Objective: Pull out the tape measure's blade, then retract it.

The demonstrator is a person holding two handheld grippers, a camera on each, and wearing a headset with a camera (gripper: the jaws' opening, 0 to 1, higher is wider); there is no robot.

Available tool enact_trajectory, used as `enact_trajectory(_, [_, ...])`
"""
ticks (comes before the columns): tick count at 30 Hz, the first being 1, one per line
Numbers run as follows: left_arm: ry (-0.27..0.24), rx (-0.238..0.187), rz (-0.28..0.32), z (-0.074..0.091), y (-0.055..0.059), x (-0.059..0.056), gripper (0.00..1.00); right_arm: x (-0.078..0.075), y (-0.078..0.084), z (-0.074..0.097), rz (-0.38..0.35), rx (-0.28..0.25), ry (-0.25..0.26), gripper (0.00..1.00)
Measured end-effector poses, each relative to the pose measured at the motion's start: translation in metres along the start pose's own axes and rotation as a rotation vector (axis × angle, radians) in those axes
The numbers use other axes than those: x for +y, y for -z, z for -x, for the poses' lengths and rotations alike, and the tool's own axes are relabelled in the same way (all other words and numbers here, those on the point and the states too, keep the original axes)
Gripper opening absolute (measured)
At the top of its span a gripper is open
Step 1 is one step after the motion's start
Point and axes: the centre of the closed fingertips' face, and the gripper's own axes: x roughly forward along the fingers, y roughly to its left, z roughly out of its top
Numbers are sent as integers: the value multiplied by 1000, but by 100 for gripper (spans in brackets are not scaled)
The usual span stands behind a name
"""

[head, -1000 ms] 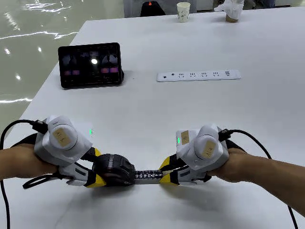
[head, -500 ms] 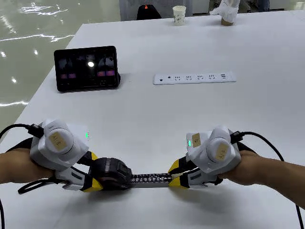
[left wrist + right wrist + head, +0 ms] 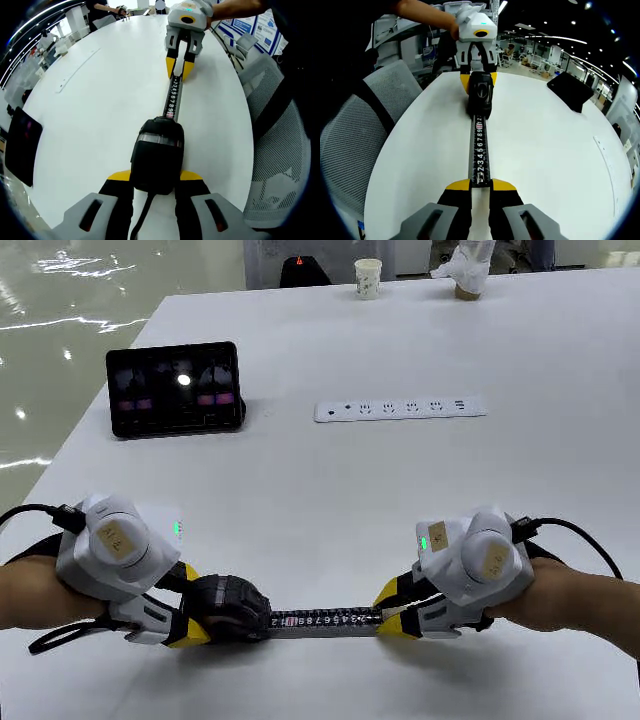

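The black tape measure case point(image 3: 228, 606) lies at the near edge of the white table point(image 3: 330, 480), and my left gripper point(image 3: 190, 625) is shut on it. In the left gripper view the case point(image 3: 158, 160) sits between the yellow-tipped jaws. A numbered blade point(image 3: 325, 620) runs rightward from the case to my right gripper point(image 3: 392, 615), which is shut on the blade's end. The right gripper view shows the blade point(image 3: 480, 157) stretching from its jaws to the case point(image 3: 481, 94) and the left gripper point(image 3: 479, 52) beyond. The blade point(image 3: 172, 97) leads to the right gripper point(image 3: 182, 60) in the left gripper view.
A dark tablet point(image 3: 175, 388) stands at the left. A white power strip point(image 3: 400, 408) lies mid-table. A paper cup point(image 3: 368, 278) and a crumpled white object point(image 3: 462, 265) sit at the far edge. Mesh chairs point(image 3: 280, 130) stand beside the table.
My right gripper has moved to the right and drawn more blade out of the case. The left gripper has shifted slightly left, holding the case. The head camera has tilted a little.
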Motion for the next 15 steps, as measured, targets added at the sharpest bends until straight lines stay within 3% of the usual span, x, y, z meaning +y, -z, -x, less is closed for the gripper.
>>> enact_trajectory(15, [4,9,-7,-1,1,0,26,2,18,18,-11,13,-3,9])
